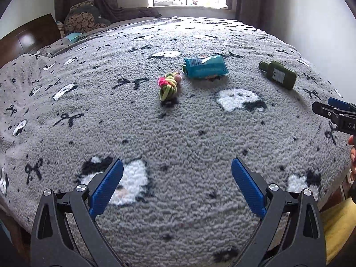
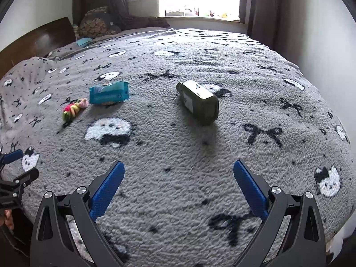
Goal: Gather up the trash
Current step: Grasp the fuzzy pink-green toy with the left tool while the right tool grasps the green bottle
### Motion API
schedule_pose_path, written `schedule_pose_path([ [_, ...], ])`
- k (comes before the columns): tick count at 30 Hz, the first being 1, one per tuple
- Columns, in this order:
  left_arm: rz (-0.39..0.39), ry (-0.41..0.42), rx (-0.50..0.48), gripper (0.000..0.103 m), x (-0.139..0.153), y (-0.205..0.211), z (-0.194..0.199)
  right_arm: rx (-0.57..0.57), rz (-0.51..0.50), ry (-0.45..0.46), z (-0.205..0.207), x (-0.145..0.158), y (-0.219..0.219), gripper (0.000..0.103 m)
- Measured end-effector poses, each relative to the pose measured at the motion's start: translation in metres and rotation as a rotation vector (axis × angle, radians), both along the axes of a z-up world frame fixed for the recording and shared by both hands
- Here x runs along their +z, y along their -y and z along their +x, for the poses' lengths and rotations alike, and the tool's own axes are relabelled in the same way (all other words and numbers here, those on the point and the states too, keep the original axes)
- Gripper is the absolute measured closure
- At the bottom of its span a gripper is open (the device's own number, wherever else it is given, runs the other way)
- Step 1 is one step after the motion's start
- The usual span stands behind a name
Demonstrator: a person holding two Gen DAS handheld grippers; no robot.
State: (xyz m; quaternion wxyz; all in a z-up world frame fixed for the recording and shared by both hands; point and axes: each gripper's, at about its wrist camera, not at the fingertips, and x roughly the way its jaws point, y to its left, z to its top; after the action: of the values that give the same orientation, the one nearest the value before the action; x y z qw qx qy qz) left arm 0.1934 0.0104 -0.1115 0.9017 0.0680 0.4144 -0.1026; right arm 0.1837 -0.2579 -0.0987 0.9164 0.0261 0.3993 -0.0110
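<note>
We see a green bottle point(image 2: 198, 102) lying on its side at twelve o'clock, a teal wrapper point(image 2: 109, 92) lying flat at ten, and a knotted neon bundle point(image 2: 74, 109) just left of it.

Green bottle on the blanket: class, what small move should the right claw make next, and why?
Probably ease the right claw forward toward the green bottle. Its jaws are open and empty, and the bottle lies on its side almost straight ahead, apart from the teal packet and knotted toy further left.
</note>
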Motion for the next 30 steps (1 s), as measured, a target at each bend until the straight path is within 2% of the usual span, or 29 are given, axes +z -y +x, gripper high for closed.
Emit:
schedule_pose_path([
  [9, -0.037, -0.033, 0.033, 0.015, -0.006, 0.003, 0.081, -0.066, -0.008, -0.01, 0.061, -0.012, 0.037, 0.004],
  [17, 0.002, -0.078, 0.075, 0.032, -0.028, 0.012, 0.14, -0.051, -0.023, -0.017, 0.104, -0.025, 0.047, 0.008],
  [19, -0.006, -0.089, 0.079, 0.035, -0.034, 0.012, 0.15, -0.039, -0.028, -0.015, 0.111, -0.026, 0.045, 0.013],
  [21, -0.01, -0.085, 0.079, 0.038, -0.036, 0.014, 0.156, -0.022, -0.029, -0.016, 0.118, -0.027, 0.042, 0.028],
  [22, -0.018, -0.084, 0.073, 0.043, -0.036, 0.015, 0.158, -0.003, -0.023, -0.026, 0.121, -0.028, 0.039, 0.033],
  [24, -0.035, -0.087, 0.065, 0.053, -0.035, 0.015, 0.161, 0.023, -0.008, -0.04, 0.125, -0.031, 0.034, 0.056],
  [26, -0.043, -0.086, 0.054, 0.073, -0.034, 0.015, 0.162, 0.044, -0.008, -0.04, 0.124, -0.031, 0.028, 0.063],
  [27, -0.046, -0.086, 0.052, 0.078, -0.033, 0.015, 0.162, 0.057, -0.003, -0.039, 0.121, -0.031, 0.025, 0.067],
  [30, -0.059, -0.085, 0.04, 0.08, -0.03, 0.014, 0.153, 0.097, 0.021, -0.043, 0.107, -0.026, 0.018, 0.069],
])
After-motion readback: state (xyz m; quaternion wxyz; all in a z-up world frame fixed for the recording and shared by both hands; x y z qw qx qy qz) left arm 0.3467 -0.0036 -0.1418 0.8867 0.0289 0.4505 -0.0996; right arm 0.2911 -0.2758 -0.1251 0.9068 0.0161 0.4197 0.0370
